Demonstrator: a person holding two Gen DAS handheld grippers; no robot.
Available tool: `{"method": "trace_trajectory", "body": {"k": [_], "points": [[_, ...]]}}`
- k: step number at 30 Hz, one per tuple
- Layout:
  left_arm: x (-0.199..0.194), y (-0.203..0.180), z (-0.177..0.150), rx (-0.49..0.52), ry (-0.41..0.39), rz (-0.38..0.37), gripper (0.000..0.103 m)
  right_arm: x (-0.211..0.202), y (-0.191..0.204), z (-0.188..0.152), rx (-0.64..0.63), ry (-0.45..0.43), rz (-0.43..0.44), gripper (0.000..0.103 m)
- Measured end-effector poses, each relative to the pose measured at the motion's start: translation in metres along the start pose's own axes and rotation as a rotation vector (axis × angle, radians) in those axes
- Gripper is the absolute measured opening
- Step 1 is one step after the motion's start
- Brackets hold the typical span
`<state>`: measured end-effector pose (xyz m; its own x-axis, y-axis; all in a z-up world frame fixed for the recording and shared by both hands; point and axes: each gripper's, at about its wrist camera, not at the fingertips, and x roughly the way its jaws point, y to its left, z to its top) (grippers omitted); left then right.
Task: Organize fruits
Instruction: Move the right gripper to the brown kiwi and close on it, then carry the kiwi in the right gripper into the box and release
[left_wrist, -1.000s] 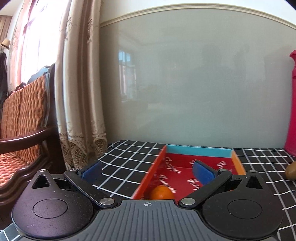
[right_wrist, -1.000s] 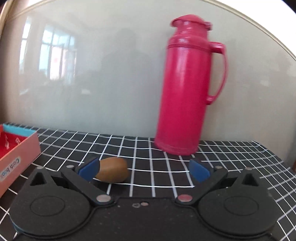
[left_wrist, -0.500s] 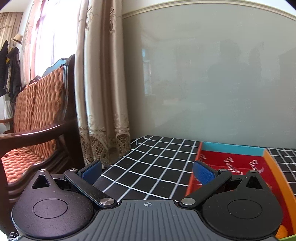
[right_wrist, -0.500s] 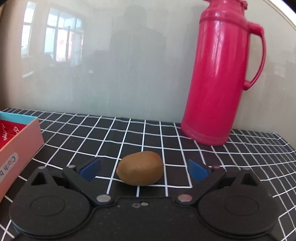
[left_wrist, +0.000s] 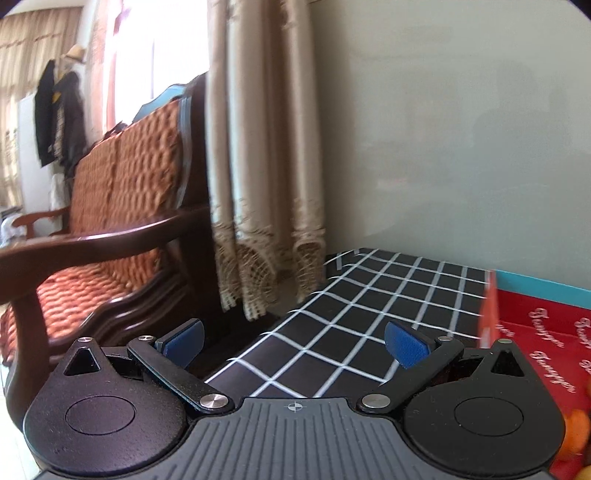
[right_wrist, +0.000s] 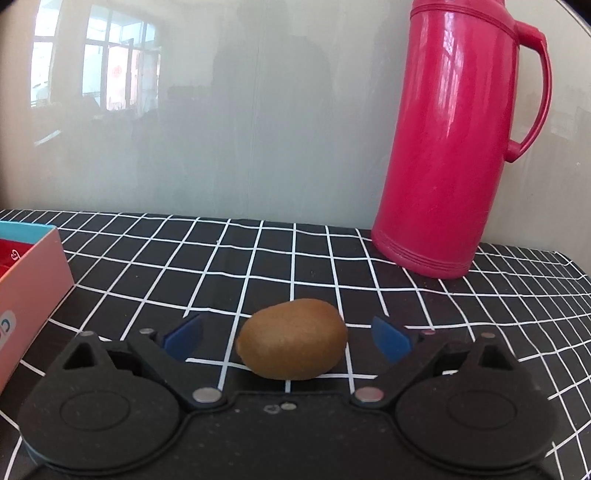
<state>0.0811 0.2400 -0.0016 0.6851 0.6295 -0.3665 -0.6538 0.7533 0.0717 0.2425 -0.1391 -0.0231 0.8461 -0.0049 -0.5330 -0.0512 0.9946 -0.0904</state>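
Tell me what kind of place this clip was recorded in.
Most likely a home living room: a wooden armchair with woven orange cushions beside beige lace-hemmed curtains, coats hanging by a bright window, and a red thermos on a table covered in a black grid-pattern tablecloth.

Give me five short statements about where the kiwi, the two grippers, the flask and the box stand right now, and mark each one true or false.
1. The kiwi lies between the open fingers of the right gripper. True.
2. The right gripper is shut on the kiwi. False: both pads stand clear of it.
3. The red flask lies on its side. False: it stands upright on the checked cloth.
4. The left gripper holds an orange. False: it is open and holds nothing.
5. The red box sits at the right edge of the left wrist view. True.
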Motion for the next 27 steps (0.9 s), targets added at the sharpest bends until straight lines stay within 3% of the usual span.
{"method": "trace_trajectory", "body": {"k": [2, 4, 12, 27], "points": [[0.004, 0.005, -0.001, -0.010, 0.012, 0.010, 0.103, 0.005, -0.001, 0.001, 0.015, 0.025, 0.002, 0.087], [0.006, 0.009, -0.002, -0.014, 0.019, 0.025, 0.103, 0.013, -0.003, 0.003, 0.039, 0.063, 0.017, 0.063], [0.010, 0.014, -0.002, -0.017, 0.043, 0.015, 0.103, 0.010, -0.016, 0.005, 0.110, 0.061, 0.030, 0.061], [-0.004, 0.024, 0.005, -0.029, 0.035, -0.001, 0.103, -0.038, -0.004, 0.017, 0.089, 0.000, 0.095, 0.061]]}}
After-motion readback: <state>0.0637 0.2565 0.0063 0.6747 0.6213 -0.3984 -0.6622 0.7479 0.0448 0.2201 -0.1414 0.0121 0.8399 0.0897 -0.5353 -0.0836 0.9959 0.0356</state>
